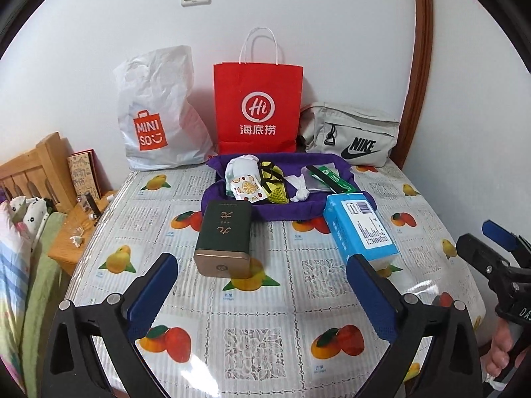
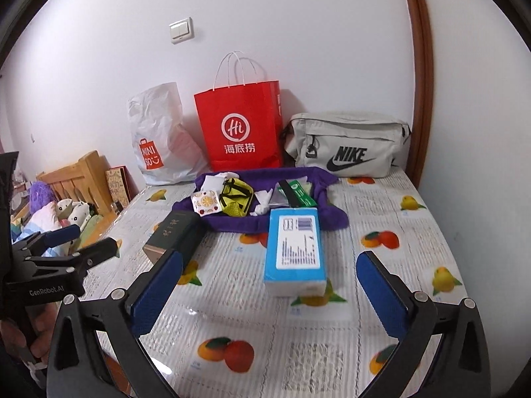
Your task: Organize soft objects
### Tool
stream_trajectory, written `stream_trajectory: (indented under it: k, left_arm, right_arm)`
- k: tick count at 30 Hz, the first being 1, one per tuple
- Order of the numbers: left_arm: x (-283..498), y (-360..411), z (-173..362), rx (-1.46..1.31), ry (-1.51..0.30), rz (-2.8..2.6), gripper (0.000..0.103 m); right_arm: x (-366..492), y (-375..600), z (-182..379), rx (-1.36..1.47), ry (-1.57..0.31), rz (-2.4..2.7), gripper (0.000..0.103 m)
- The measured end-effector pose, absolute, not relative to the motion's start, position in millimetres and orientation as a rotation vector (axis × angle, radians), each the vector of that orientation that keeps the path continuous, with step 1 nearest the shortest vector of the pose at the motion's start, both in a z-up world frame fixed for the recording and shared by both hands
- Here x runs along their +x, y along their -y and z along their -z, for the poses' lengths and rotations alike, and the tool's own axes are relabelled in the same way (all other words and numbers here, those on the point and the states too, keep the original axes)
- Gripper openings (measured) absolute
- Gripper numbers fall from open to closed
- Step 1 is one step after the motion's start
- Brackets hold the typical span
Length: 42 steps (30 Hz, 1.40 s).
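A purple cloth (image 1: 285,210) (image 2: 328,214) lies mid-table with small soft items on it: a white sock (image 1: 240,165), a fruit-print pouch (image 1: 247,188) (image 2: 206,201), a yellow mesh pouch (image 1: 272,179) (image 2: 236,197), crumpled tissue (image 1: 300,187) and a green packet (image 1: 332,175) (image 2: 300,194). A blue tissue pack (image 1: 360,229) (image 2: 295,248) and a dark green box (image 1: 224,237) (image 2: 174,233) lie in front of the cloth. My left gripper (image 1: 262,262) is open and empty, short of the box. My right gripper (image 2: 270,262) is open and empty, short of the tissue pack.
A white Miniso bag (image 1: 159,116), a red paper bag (image 1: 257,106) and a grey Nike pouch (image 1: 351,136) stand along the wall at the table's back. A wooden headboard (image 1: 36,165) and bedding (image 1: 20,232) lie left of the table. The fruit-print tablecloth (image 1: 265,315) covers the table.
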<state>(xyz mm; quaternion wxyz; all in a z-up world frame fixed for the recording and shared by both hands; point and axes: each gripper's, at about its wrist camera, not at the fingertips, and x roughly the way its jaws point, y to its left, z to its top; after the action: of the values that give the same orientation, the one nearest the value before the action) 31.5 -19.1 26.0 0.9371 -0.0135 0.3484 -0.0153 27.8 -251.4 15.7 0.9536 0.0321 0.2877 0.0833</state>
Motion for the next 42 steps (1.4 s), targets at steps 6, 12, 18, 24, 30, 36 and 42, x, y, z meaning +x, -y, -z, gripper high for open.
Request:
stream_trajectory:
  k: [6,12,18,24,30,36,42]
  left_arm:
    - [22,26,-30,-0.007,-0.697,0.025,0.103]
    - [18,27,-32,-0.01,-0.693,0.027,0.103]
    - [13,30,-35,-0.005,-0.682,0.03,0.103]
    - [12,36,-37,0.001,-0.681,0.034,0.103]
    - [10,38,-38,0.003,-0.679,0.037,0.103]
    - [10,37,-38,0.004,-0.679,0.037,0.103]
    - [10,37,-38,0.003,-0.68,0.039,0.103]
  right_arm:
    - [18,256,-15,0.076,-0.581,-0.172,0.103]
    - [13,258,-14,0.073,-0.578,-0.153,0.103]
    - [11,260,-14,0.072,-0.576,-0.154,0.103]
    - [11,262,-14,0.079,-0.581,-0.156,0.103]
    - [8,263,-15,0.081,-0.573,-0.156,0.103]
    - [6,263,-16,0.082,-0.572,-0.155,0.103]
    - [4,261,-18,0.087,-0.568,-0.163,0.103]
